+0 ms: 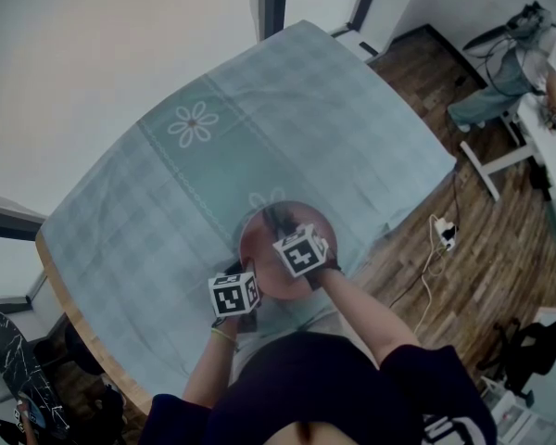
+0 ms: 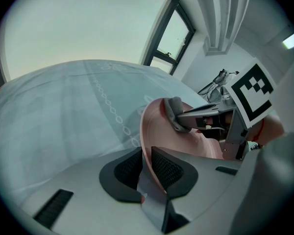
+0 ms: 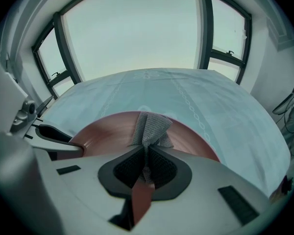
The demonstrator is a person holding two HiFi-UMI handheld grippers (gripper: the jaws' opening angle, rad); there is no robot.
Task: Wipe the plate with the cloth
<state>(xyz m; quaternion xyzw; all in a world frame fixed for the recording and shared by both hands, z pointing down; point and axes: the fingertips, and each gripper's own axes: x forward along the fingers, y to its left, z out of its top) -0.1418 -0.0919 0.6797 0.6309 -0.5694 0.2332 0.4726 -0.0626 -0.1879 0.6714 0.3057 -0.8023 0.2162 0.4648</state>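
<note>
Left gripper (image 2: 147, 163) pinches the rim of the pink plate (image 2: 177, 141) over the blue tablecloth (image 2: 63, 116); right gripper (image 3: 146, 156) pinches the grey cloth (image 3: 151, 126), which lies against the plate.

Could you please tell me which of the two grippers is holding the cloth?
The right gripper, shut on the grey cloth; the left gripper clamps the plate by its rim.
</note>
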